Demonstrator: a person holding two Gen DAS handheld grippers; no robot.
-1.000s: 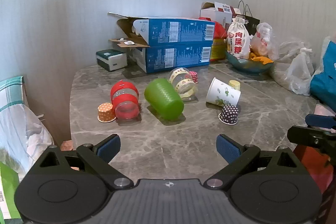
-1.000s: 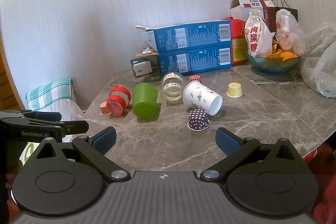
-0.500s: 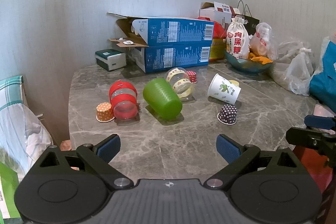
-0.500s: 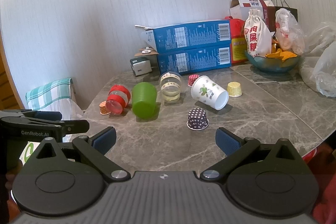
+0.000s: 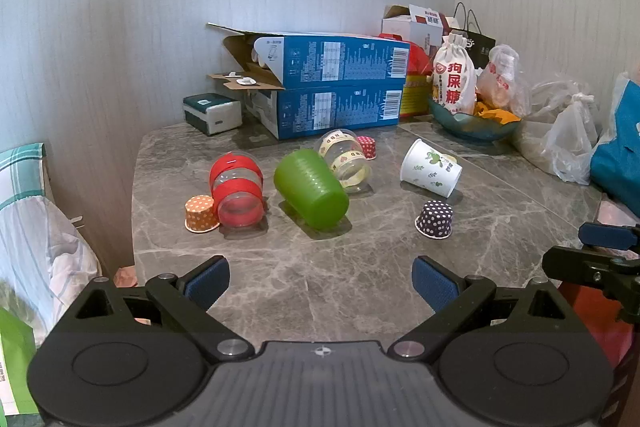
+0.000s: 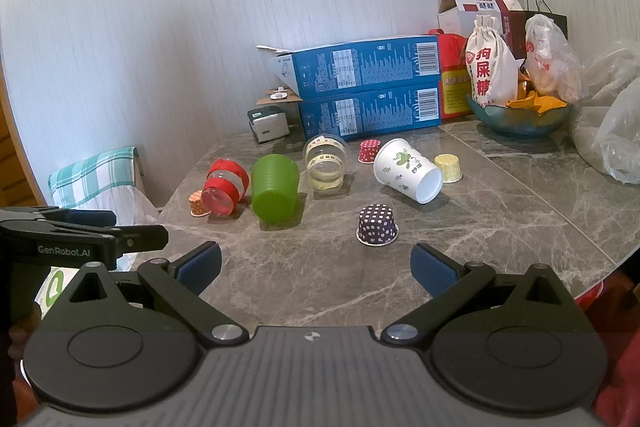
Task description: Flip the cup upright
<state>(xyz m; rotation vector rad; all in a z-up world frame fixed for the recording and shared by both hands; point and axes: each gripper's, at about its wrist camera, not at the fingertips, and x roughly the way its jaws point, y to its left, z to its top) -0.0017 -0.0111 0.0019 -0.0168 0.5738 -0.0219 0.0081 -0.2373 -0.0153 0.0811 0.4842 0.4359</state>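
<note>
Left gripper (image 5: 320, 277) and right gripper (image 6: 316, 267): jaws spread wide, nothing between them, both hovering over the near edge of the table (image 5: 360, 267). White paper cup (image 6: 408, 171) lies on its side mid-table, mouth toward the near right. Green cup (image 6: 275, 189) also on its side, left of it. Purple dotted cup (image 6: 378, 225) sits upside down, nearest the right gripper.
</note>
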